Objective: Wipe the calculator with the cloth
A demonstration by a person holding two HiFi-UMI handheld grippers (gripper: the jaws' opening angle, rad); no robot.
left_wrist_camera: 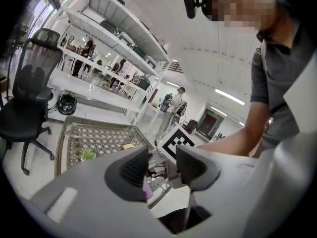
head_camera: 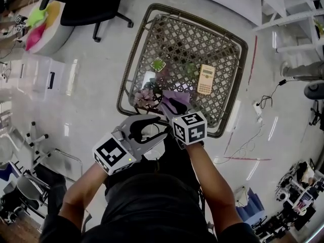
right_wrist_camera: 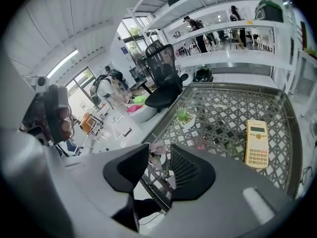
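Wiping not started, I reckon: left gripper (left_wrist_camera: 162, 163) and right gripper (right_wrist_camera: 159, 155) hover half-open, empty; cloth (head_camera: 177, 98) ungripped, calculator (head_camera: 206, 79) untouched.

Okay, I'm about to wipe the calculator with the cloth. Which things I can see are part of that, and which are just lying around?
For the job:
calculator
purple cloth

Just lying about:
small potted plant
black office chair
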